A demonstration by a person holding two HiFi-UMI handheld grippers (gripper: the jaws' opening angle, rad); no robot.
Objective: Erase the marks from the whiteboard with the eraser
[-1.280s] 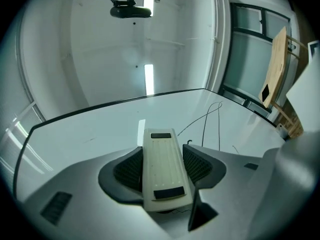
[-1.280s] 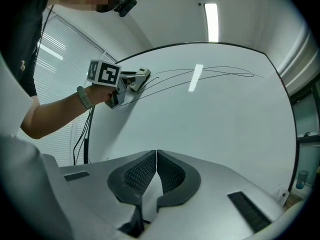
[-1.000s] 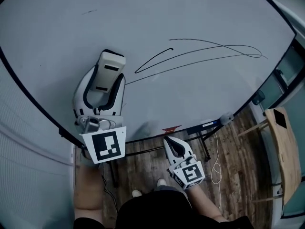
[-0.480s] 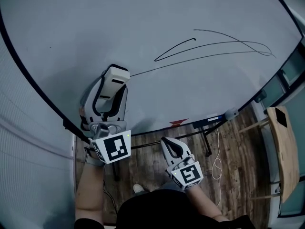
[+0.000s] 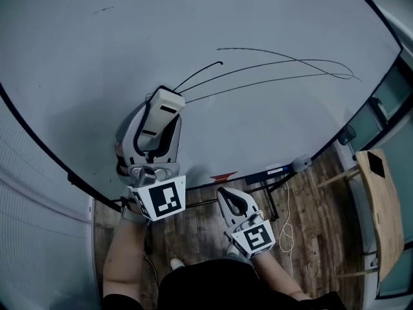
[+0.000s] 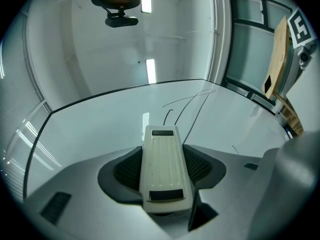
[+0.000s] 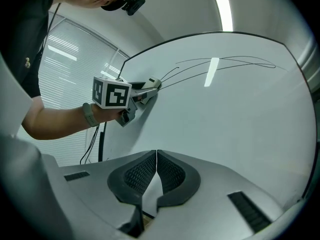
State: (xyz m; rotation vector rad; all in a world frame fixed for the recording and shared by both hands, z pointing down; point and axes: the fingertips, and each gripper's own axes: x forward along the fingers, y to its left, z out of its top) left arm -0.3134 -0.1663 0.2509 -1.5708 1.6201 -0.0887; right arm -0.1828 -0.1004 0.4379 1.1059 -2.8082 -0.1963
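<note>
The left gripper (image 5: pixel 153 131) has its jaws spread wide around a cream eraser (image 6: pixel 164 166), gripping it by its long sides and pressing it flat against the whiteboard (image 5: pixel 271 18). The eraser's ribbed back faces the camera, with a dark rectangle at each end; any print on them is too small to read. Its far tip sits right at the near ends of the marks (image 5: pixel 284 66), thin black lines that loop away across the board towards its right edge. A separate short dash (image 5: pixel 102 9) lies near the top left of the board.

The right gripper (image 7: pixel 156 176) is lower, off the board and over the wooden floor (image 5: pixel 200 218), with its ridged black pads closed against each other and nothing between them. Each gripper's cube shows a black-and-white square pattern, not letters.

Along the board's lower edge rest a small red thing (image 5: pixel 226 175) and a dark pen-like thing (image 5: pixel 274 171). A white cable (image 5: pixel 284 228) is looped on the floor, and a wooden panel (image 5: pixel 381 205) stands at the right
</note>
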